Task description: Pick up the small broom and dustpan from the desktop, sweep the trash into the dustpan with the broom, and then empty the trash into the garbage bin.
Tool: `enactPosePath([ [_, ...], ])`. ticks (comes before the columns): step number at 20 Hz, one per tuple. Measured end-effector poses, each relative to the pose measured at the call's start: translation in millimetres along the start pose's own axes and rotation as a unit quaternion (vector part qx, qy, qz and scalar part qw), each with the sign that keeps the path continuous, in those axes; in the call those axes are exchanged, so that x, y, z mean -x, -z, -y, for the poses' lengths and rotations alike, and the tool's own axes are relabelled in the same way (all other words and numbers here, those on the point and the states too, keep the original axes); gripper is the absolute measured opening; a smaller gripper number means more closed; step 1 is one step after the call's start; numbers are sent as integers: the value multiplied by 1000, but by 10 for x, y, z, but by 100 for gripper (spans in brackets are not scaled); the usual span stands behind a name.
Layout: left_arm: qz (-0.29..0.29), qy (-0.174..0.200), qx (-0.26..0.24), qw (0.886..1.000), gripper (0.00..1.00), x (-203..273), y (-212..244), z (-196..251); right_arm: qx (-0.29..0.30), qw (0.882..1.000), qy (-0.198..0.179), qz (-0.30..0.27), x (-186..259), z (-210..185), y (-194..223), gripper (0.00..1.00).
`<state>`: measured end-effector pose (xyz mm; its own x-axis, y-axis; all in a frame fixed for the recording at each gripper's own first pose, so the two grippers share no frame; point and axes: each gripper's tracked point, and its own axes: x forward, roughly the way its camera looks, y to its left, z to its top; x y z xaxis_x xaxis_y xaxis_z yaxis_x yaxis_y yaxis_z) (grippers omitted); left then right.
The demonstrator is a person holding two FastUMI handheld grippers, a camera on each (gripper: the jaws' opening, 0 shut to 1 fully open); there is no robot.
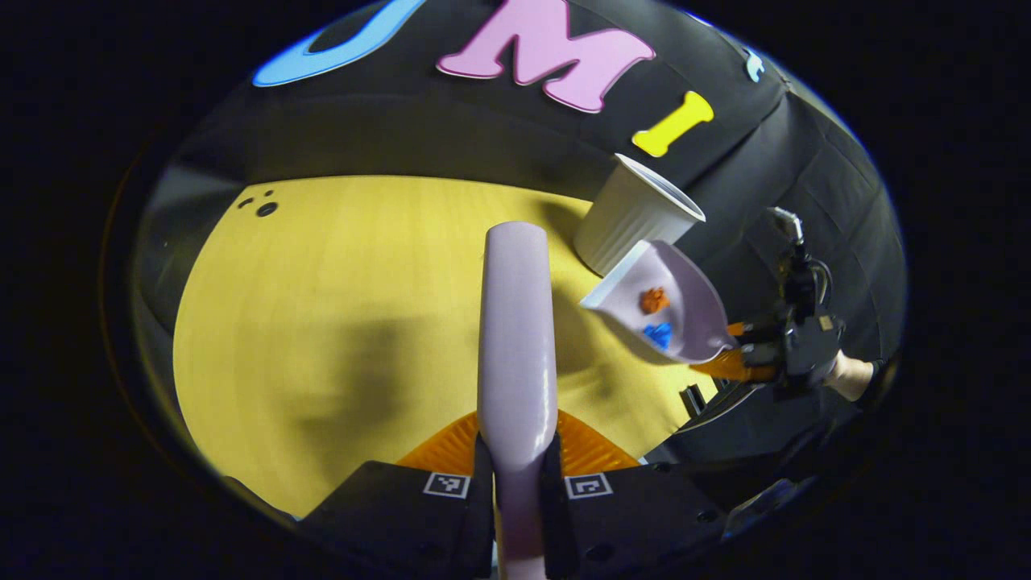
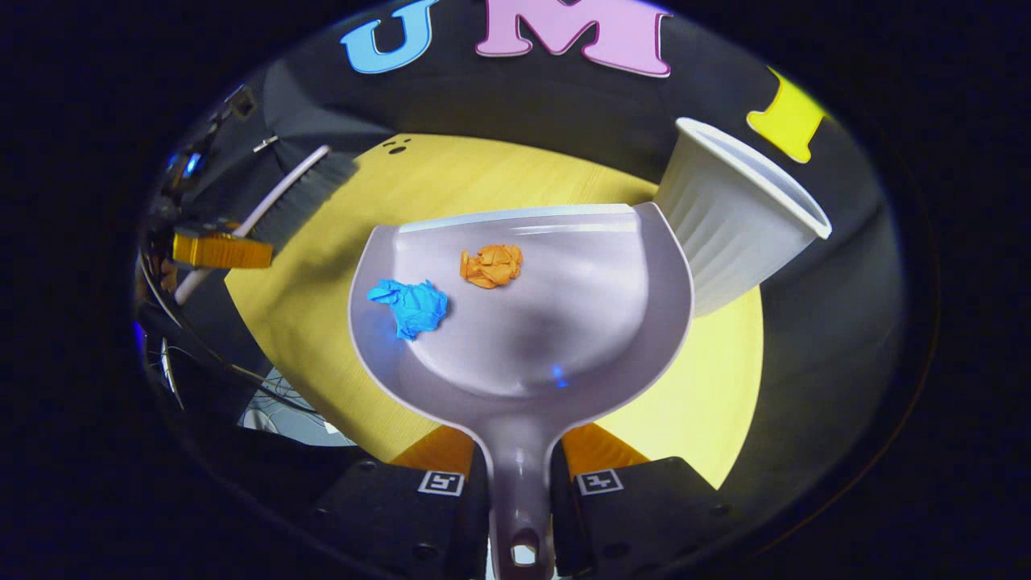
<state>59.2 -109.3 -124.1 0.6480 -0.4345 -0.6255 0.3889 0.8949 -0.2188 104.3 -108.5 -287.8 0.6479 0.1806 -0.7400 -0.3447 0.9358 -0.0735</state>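
Note:
My left gripper (image 1: pixel 517 467) is shut on the pale handle of the small broom (image 1: pixel 517 338), which points forward over the yellow desktop (image 1: pixel 338 322). My right gripper (image 2: pixel 519 475) is shut on the handle of the pale dustpan (image 2: pixel 556 322), held above the desk. A crumpled orange paper (image 2: pixel 491 265) and a crumpled blue paper (image 2: pixel 411 306) lie in the pan. The white ribbed garbage bin (image 2: pixel 729 213) stands just beyond the pan's right front corner. In the left gripper view the dustpan (image 1: pixel 685 318) hangs in front of the bin (image 1: pixel 632 213), with the right gripper (image 1: pixel 753 346) behind it.
The broom's dark bristles (image 2: pixel 310 201) and the left gripper (image 2: pixel 217 250) appear at the left of the right gripper view. Three small dark holes (image 1: pixel 262 205) mark the desktop's far corner. Cables (image 2: pixel 266 395) hang past the desk's left edge. A hand (image 1: pixel 850 374) holds the right gripper.

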Motion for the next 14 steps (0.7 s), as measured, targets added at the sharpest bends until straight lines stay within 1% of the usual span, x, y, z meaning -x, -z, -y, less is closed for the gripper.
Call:
enactPosePath([
  [2,5,-12,20,1000,27,102,134,-132,-20,1000,-6,10,-2,-30,14,36],
  [5,2,-23,51,998,29,213,340,-299,-35,999,-17,20,-83,-54,65,36],
  [6,-1,-28,56,998,27,231,395,-344,-33,999,-19,25,-92,-41,52,31],
  [7,-3,-33,58,998,27,232,472,-376,-32,999,-17,32,-86,-33,50,31],
  [8,-2,-37,60,998,27,239,489,-406,-38,998,-17,39,-96,-36,55,35],
  [11,12,-33,74,997,29,261,470,-410,-78,995,-28,56,-109,-106,116,36],
  [14,20,-35,83,996,27,288,453,-479,-93,994,-12,65,-129,-95,128,35],
])
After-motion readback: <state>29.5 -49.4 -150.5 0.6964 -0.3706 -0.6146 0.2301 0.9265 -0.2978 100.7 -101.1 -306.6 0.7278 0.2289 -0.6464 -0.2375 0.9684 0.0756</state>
